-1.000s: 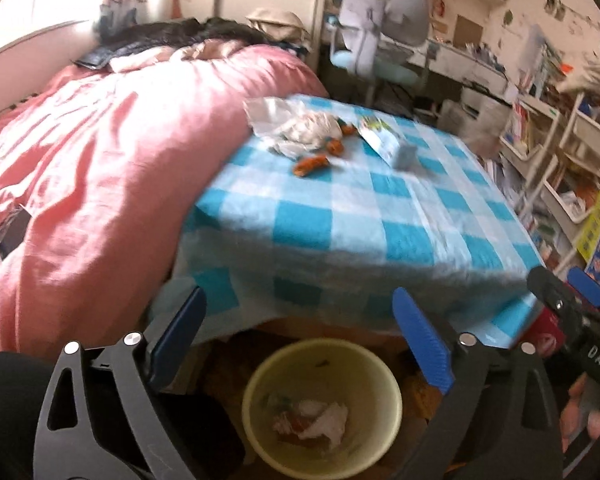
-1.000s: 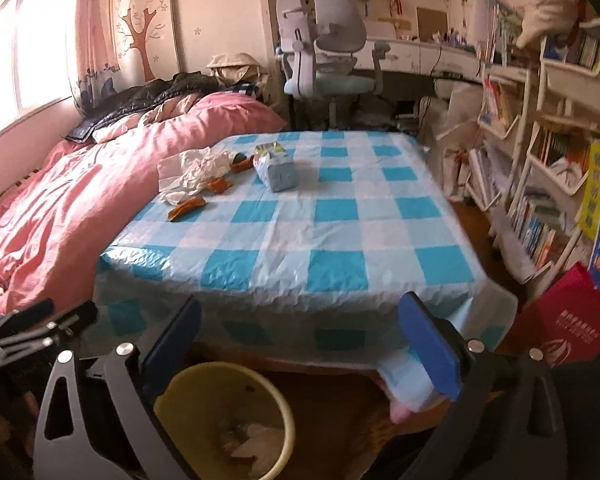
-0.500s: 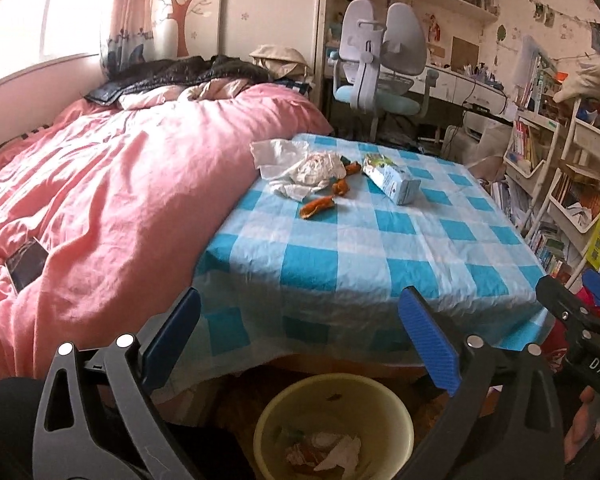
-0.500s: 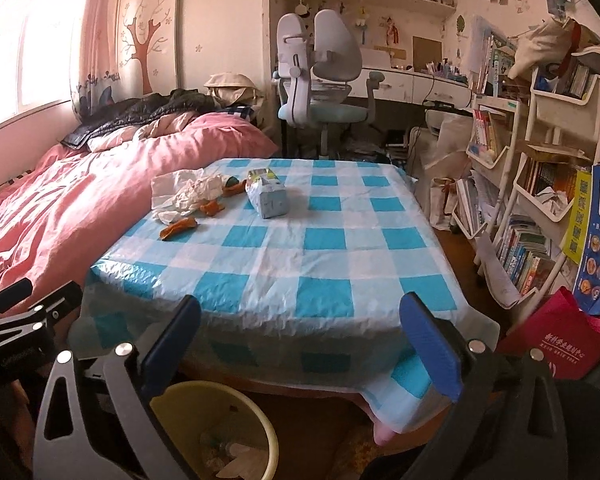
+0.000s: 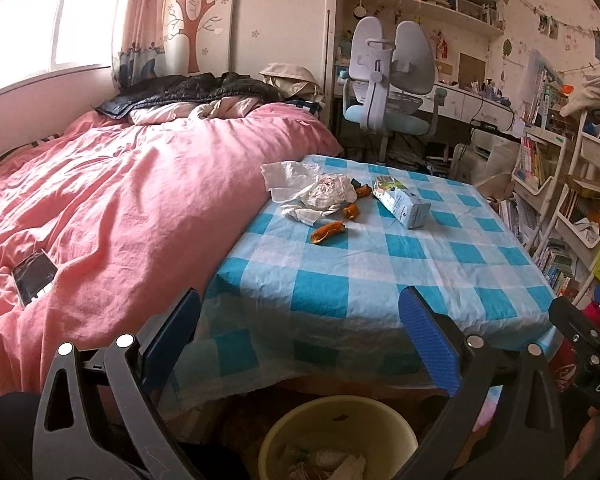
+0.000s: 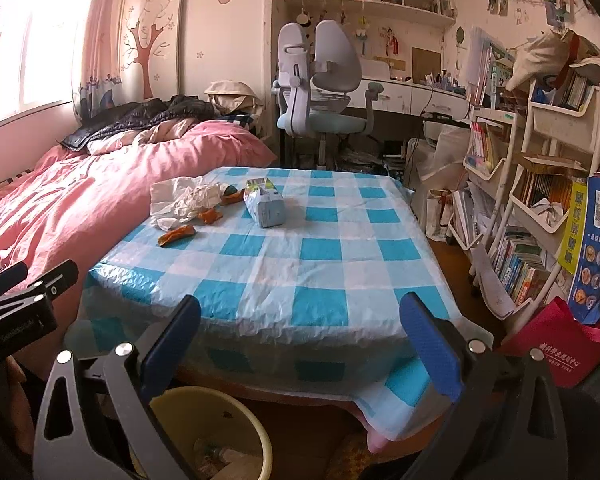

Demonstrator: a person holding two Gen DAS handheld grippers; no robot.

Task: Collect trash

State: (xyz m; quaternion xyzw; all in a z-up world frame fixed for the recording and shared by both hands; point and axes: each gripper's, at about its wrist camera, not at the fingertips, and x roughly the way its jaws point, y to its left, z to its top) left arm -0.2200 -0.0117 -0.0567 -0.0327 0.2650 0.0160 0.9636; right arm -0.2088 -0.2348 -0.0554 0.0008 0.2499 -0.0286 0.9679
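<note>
Both grippers hang low at the near edge of the table (image 6: 340, 280), each with its blue-padded fingers spread wide and nothing between them. The left gripper (image 5: 300, 340) sits by the corner next to the pink bed (image 5: 120, 200); the right gripper (image 6: 300, 340) faces the middle of the near edge, with a long stretch of bare checked cloth ahead of its fingers. A yellow bin (image 5: 340, 436) stands on the floor just under the table edge, below the fingertips, with scraps in it. Well beyond the fingers, at the far left of the tabletop, lies the trash: crumpled white paper (image 6: 184, 200), orange peel pieces (image 6: 176, 236), and a pale carton (image 6: 265, 202) on its side, its long axis running away from the grippers.
</note>
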